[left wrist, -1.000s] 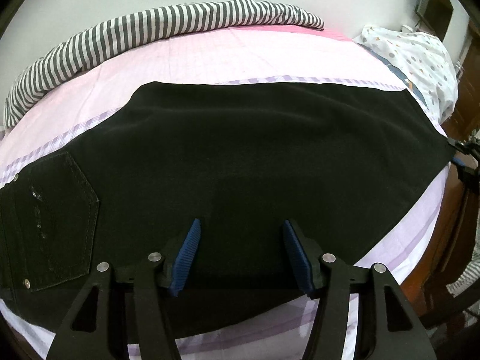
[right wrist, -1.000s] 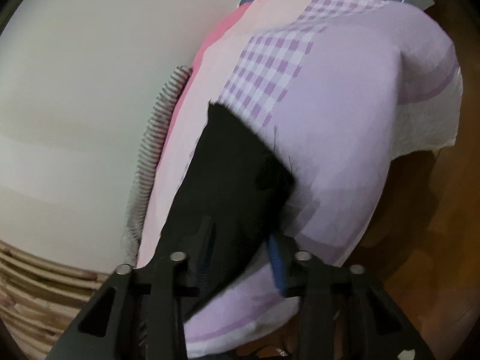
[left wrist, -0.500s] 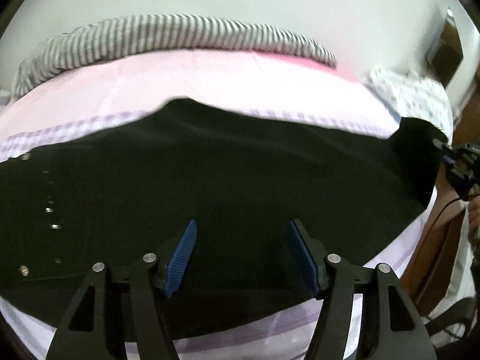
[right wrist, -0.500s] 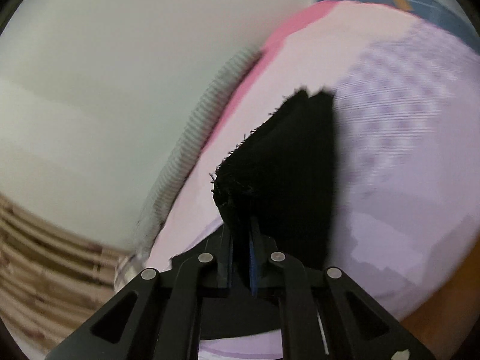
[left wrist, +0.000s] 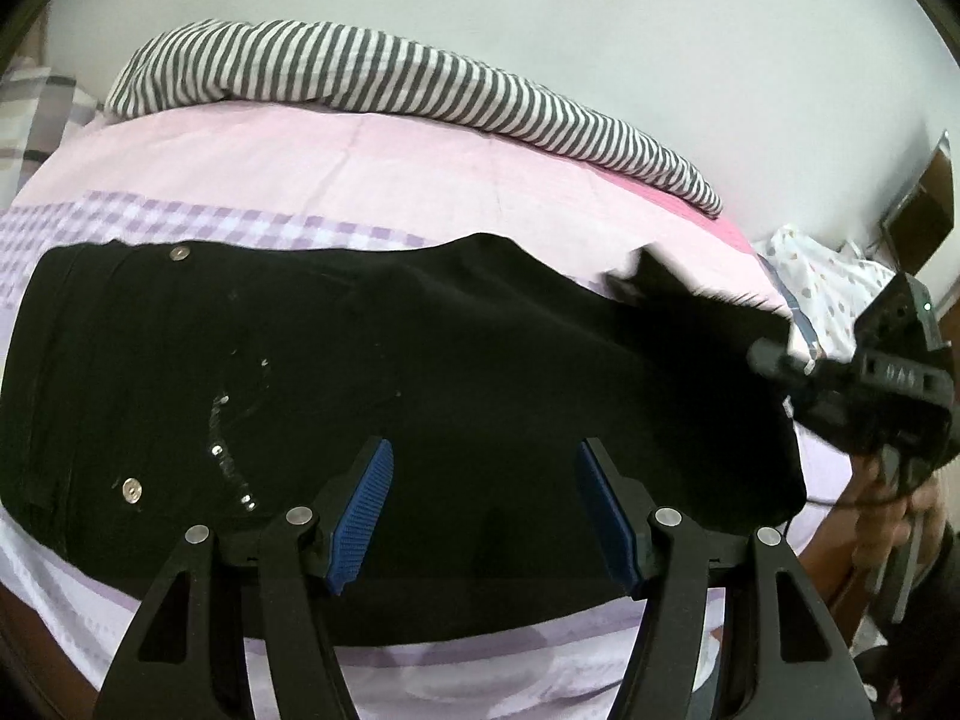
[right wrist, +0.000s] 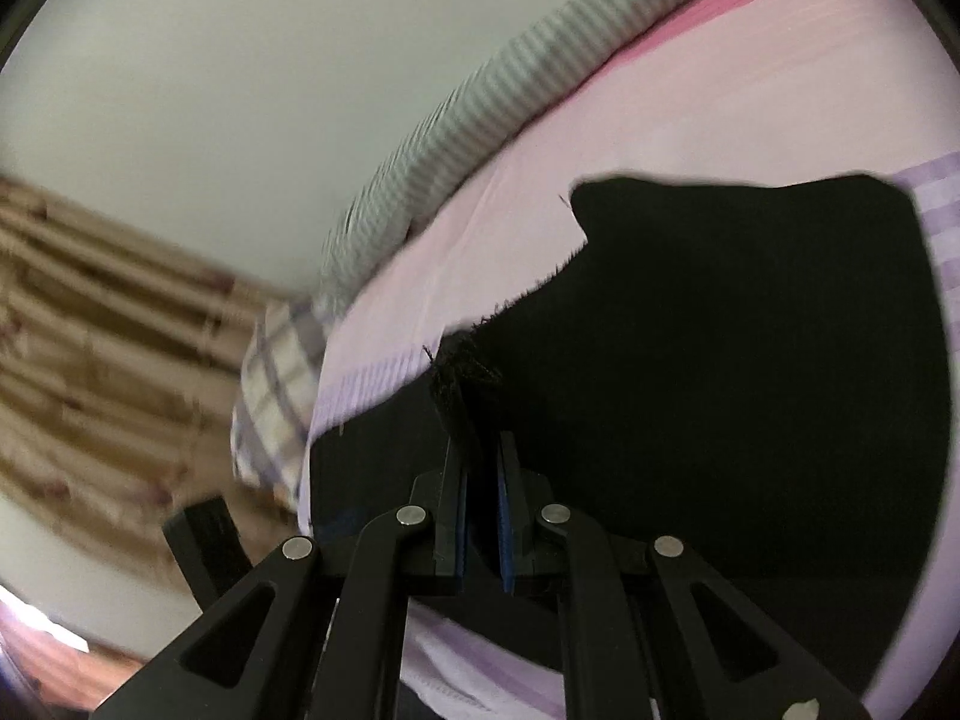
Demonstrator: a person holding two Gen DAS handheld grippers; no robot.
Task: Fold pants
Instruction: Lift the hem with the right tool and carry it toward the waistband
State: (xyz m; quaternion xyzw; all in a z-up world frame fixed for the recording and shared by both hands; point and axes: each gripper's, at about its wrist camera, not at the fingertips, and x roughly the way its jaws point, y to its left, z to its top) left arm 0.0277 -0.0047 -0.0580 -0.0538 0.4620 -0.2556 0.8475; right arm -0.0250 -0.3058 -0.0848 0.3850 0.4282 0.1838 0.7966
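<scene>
A bed (left wrist: 420, 162) with a pink sheet carries your black pants (left wrist: 420, 360), spread flat for folding. In the left view, your left gripper (left wrist: 483, 516) hovers above them, jaws apart and empty, ready to pin or guide the fold. In the right view, your right gripper (right wrist: 480, 516) is clamped on the frayed leg hem (right wrist: 462, 372), lifted to carry it over.
</scene>
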